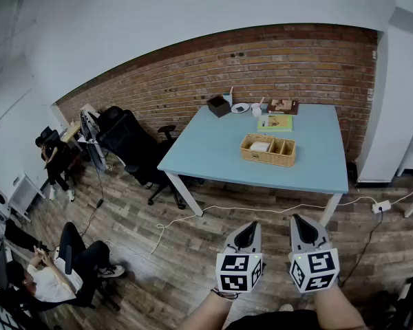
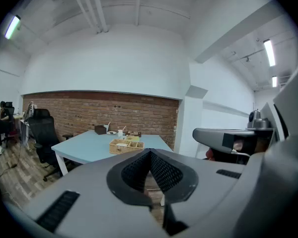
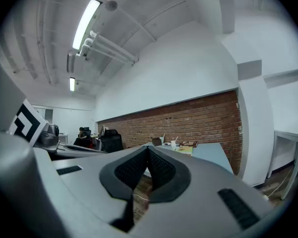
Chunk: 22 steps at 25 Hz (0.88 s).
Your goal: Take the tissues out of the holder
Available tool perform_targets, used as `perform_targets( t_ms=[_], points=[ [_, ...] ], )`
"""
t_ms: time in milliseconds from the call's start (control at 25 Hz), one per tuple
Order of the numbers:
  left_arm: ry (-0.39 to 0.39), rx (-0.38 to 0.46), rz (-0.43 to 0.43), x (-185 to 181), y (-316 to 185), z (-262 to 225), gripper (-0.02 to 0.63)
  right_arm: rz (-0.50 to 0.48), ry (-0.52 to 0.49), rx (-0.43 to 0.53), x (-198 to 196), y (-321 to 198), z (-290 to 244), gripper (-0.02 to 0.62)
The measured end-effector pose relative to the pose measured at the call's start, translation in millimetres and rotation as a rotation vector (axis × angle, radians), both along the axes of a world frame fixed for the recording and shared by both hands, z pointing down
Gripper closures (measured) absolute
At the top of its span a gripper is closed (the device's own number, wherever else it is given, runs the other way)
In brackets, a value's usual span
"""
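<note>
Room: wood-plank floor (image 1: 158, 267) ran under white walls to a red-brick wall (image 1: 261, 60) at the far side.
Left claw (image 1: 246, 234): clenched, with its dark pads (image 2: 139, 170) meeting at the tip and nothing between them; it was held low over the floor, well apart from the surface.
Right claw (image 1: 304, 229): clenched and empty too, just beside the left claw.
Cable (image 1: 261, 208): white, it lay across the floor in front of the surface.
Surface (image 1: 213, 150): light blue top on white legs, set against the brick wall.
Holder (image 1: 282, 159): wicker basket with compartments, standing near the middle of the surface.
Tissues (image 1: 260, 146): white, lying in the holder's left compartment, untouched.
Beyond the holder: green sheet (image 1: 275, 122), then dark box (image 1: 219, 106) and small bowl (image 1: 240, 108) near the wall.
Far left: black office chair (image 1: 127, 143).
</note>
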<state>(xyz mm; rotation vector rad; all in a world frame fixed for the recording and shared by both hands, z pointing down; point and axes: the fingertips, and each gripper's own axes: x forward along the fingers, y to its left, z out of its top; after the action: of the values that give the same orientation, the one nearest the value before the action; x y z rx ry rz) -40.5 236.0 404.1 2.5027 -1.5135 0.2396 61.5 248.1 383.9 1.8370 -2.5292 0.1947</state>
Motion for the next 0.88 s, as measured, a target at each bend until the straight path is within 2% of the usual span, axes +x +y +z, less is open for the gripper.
perform_targets(
  t_ms=[240, 880],
  points=[
    [-0.01, 0.002, -0.009, 12, -1, 1, 0.606, -0.019, -0.034, 0.001, 11, -3, 1, 0.592],
    [-0.028, 0.012, -0.056, 55, -7, 5, 0.606, -0.075, 0.02, 0.015, 49, -14, 0, 0.592]
  ],
)
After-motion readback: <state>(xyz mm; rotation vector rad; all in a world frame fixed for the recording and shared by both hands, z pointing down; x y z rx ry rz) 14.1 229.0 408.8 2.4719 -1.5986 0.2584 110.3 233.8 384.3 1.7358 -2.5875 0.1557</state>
